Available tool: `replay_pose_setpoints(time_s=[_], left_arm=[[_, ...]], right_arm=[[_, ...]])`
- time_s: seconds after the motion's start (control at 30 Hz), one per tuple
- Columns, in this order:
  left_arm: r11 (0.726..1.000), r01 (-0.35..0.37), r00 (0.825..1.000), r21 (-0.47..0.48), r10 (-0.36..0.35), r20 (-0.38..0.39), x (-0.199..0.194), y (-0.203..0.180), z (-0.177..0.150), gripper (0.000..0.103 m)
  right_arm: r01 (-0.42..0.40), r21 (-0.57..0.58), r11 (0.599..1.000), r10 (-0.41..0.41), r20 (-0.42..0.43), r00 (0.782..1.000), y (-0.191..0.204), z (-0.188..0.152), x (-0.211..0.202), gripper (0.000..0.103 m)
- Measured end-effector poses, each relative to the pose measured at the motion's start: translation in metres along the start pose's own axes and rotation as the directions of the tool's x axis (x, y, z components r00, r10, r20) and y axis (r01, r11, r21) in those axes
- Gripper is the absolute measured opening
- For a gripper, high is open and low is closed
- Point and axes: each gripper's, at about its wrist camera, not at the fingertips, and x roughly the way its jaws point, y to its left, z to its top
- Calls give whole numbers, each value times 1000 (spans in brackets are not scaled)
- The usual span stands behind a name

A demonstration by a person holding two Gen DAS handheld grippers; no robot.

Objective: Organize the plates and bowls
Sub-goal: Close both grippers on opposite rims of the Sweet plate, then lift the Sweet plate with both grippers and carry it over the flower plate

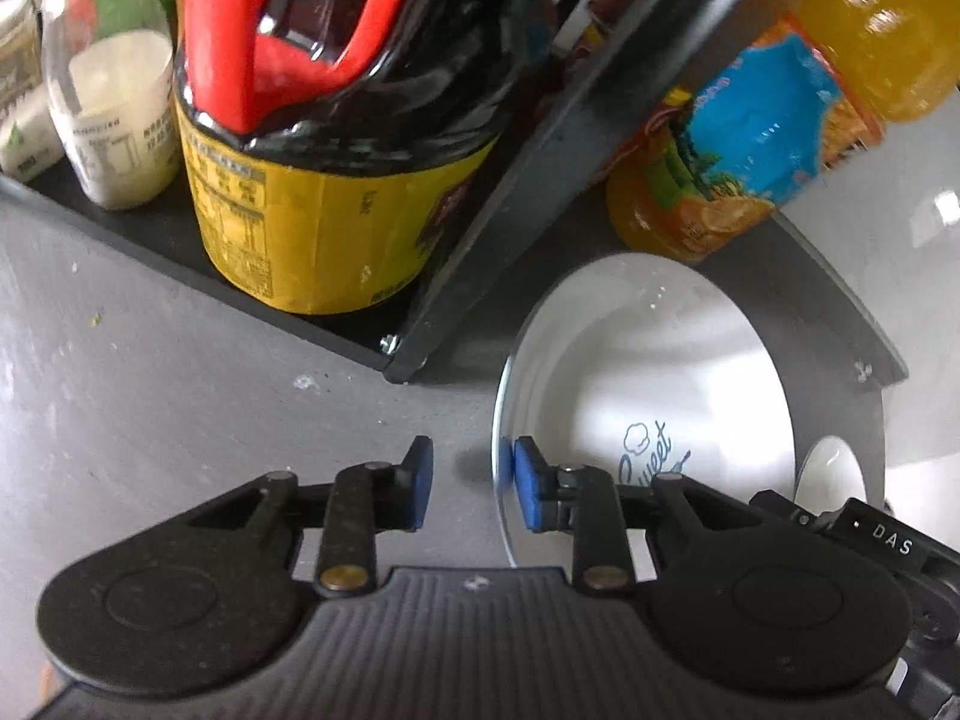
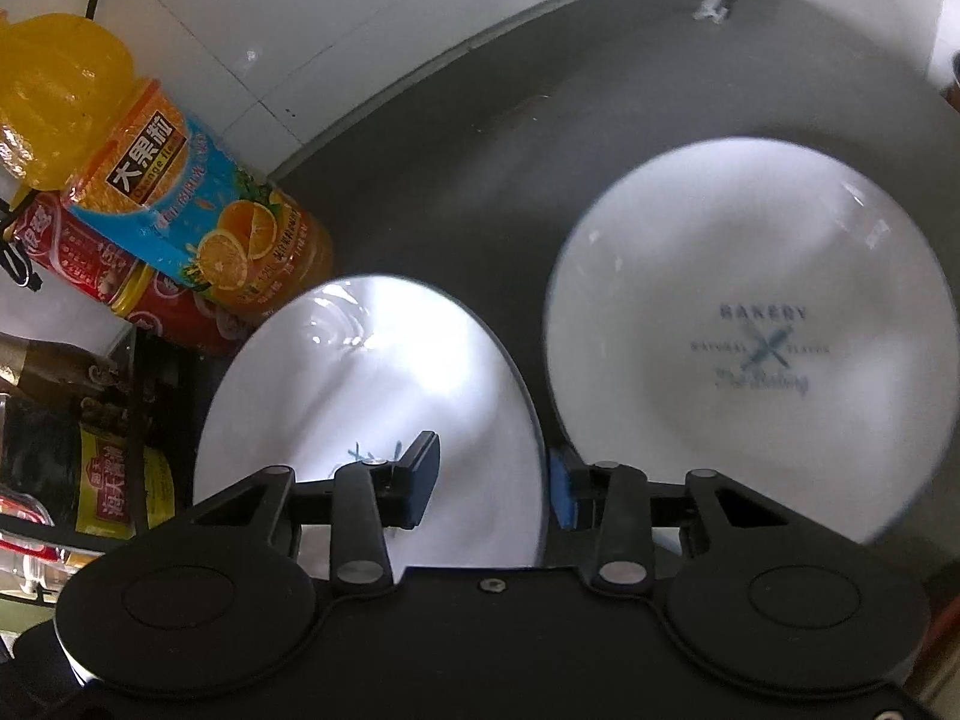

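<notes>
Grey counter: both grippers straddle, unclosed, the rim of the white bowl (image 2: 372,396) at lower centre, left gripper (image 1: 471,483), right gripper (image 2: 489,483); pickup pending, next likely clamp, lift toward bakery plate (image 2: 750,336).

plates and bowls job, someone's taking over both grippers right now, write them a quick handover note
Left gripper: open, holding nothing. Its right pad is at the left rim of the "Sweet" plate; whether it touches is unclear.
Right gripper: open, jaws straddling the right edge of that same plate, not clamped.
Second plate, printed "Bakery", lies flat on the grey counter just right of it, rims close together.
A small white dish shows partly behind the first plate; can't tell if it is a bowl.
Orange juice bottle and a black rack of bottles stand to the left.
Done: nothing stacked.
Left: probably grip a plate and stack the two.
</notes>
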Motion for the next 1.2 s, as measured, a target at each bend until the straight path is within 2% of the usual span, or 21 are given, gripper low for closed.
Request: replay_pose_setpoints(time_s=[0.2,0.3,0.33,0.37,0.4,0.57,0.8,0.93,1.2], left_arm=[[996,27,1000,-90,-27,2,7,6,-3,27],[991,52,999,-124,-51,10,9,8,-4,21],[988,65,998,-140,-64,10,10,9,-5,17],[985,78,997,-152,-77,10,11,10,-5,13],[983,89,996,-159,-89,9,10,10,-5,8],[985,77,997,-154,-77,7,3,13,-2,8],[992,65,998,-104,-62,32,-10,13,1,7],[991,95,995,-97,-90,49,-25,15,2,7],[992,103,994,-78,-99,50,-44,26,3,6]], right_arm=[[9,-81,997,-10,-10,1000,7,7,9,38],[11,-100,995,-11,2,1000,9,11,11,36],[29,-112,993,-29,1,1000,10,12,12,28],[59,-125,990,-59,-1,998,11,12,12,16],[72,-136,988,-73,-2,997,11,12,12,16],[40,-141,989,-43,-20,999,7,3,6,13],[5,-138,990,-3,13,1000,12,-8,-13,9],[-1,-133,991,6,36,999,15,-12,-25,8],[-46,-98,994,52,64,997,20,-27,-45,7]])
